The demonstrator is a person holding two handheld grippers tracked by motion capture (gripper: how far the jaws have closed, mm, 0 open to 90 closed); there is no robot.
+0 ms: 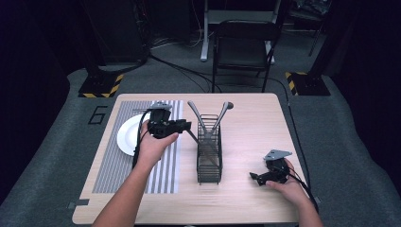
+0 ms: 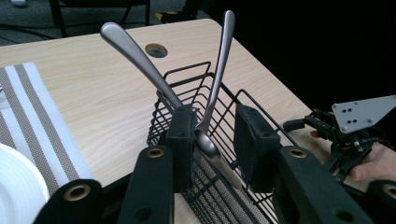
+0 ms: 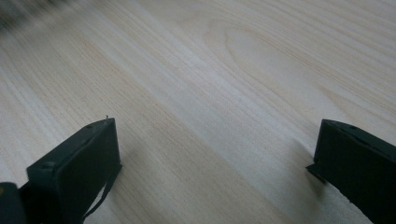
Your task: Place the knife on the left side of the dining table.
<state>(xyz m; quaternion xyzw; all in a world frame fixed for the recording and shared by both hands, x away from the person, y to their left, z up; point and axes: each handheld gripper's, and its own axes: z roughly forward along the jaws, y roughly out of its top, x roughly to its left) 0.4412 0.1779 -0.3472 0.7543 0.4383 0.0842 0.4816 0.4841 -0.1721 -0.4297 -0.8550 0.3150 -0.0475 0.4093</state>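
A black wire basket (image 1: 209,176) stands upright in the middle of the table. Two metal utensils lean out of it, one handle (image 1: 195,112) to the left and one handle (image 1: 223,111) to the right. My left gripper (image 1: 188,126) is held just left of the basket's top, over the edge of the placemat, and points at it. In the left gripper view the left gripper (image 2: 217,135) is open. The right-leaning utensil (image 2: 222,60) runs down through the gap between its pads, and the left-leaning one (image 2: 135,56) passes behind the left pad (image 2: 182,140). My right gripper (image 1: 255,178) (image 3: 215,140) is open low over bare wood at the front right.
A white plate (image 1: 126,137) lies on a striped placemat (image 1: 161,175) on the table's left half. A dark chair (image 1: 243,42) stands behind the table's far edge. A round hole (image 2: 155,50) is cut in the tabletop behind the basket (image 2: 184,71).
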